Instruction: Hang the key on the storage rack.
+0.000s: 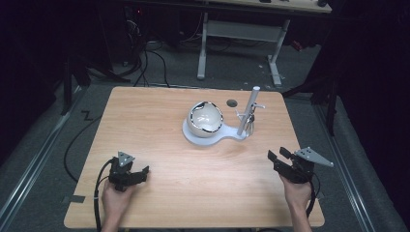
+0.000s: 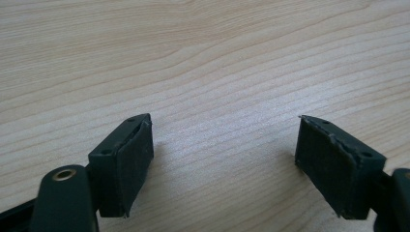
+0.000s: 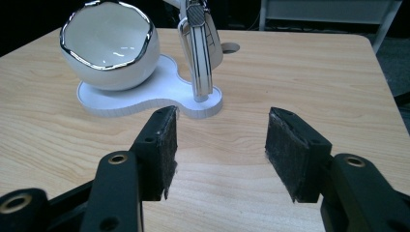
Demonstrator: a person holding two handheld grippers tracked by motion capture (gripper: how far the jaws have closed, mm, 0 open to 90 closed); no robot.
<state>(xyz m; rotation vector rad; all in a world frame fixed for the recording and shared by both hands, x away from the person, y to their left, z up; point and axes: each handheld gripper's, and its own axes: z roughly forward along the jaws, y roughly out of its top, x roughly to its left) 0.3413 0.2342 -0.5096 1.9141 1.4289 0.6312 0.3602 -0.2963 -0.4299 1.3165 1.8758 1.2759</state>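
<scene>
While the left gripper (image 1: 137,175) rests low on the bare wooden table (image 1: 159,121) near its front-left edge, jaws spread and empty, nothing is yet engaged. The white bowl (image 1: 205,119) sits mid-table on a white stand (image 1: 200,138), keys (image 3: 199,43) hanging from its post (image 1: 248,111). The right gripper (image 1: 276,158), released too, should probably approach level and slowly. No writing is readable.

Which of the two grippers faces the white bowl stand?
The right gripper: its own view looks at the white bowl stand between open jaws. The left gripper faces bare wooden table.
</scene>
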